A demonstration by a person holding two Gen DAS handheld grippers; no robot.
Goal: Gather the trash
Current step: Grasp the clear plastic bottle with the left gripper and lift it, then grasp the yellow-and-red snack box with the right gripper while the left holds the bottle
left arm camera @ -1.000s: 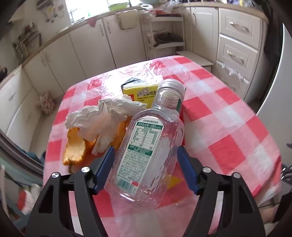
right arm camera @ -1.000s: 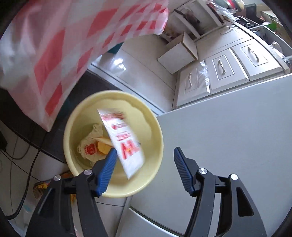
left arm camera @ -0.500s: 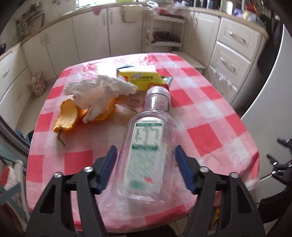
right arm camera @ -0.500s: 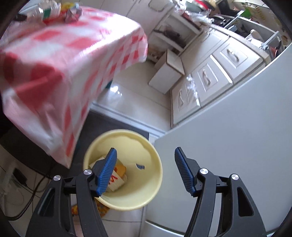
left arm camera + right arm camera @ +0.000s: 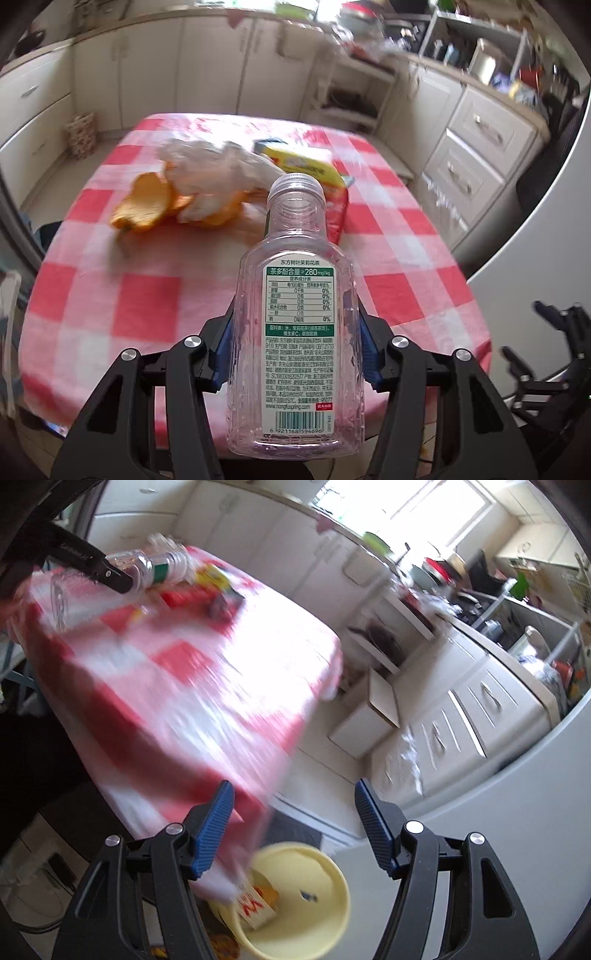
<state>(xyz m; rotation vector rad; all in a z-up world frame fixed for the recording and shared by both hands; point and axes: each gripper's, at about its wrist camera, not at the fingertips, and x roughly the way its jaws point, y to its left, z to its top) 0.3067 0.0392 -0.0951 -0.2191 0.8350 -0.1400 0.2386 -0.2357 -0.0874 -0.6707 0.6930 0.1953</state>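
Your left gripper [image 5: 297,341] has just been closing its jaws, and the blue pads [image 5: 222,345] now press on both flat sides of the clear empty plastic bottle with the green-and-white label [image 5: 298,332]. You hold the bottle with its colourless screw cap pointing away from you, out over the table in the red-and-white checked cloth [image 5: 147,306]. From the right wrist view the same bottle [image 5: 147,566] shows lifted above the table's far end, pinched in the black fingers [image 5: 110,572] of your left gripper.

On the cloth past the bottle lie curled orange peel [image 5: 147,201], a crumpled white tissue or thin plastic bag [image 5: 218,162] draped partly over the peel, and a yellow carton with a blue edge [image 5: 303,164] resting against a flat red packet [image 5: 338,212].

Your right gripper [image 5: 293,829] has its jaws spread wide, with nothing between the blue pads [image 5: 212,832]. It hangs beside the overhanging edge of the checked cloth [image 5: 207,686], which is blurred. Below it on the floor stands the pale yellow round plastic bin [image 5: 332,915], and inside it lies a white wrapper with red print [image 5: 255,908] on top of something orange that is too small to make out. Cream kitchen cabinets [image 5: 476,709] run along the wall behind.
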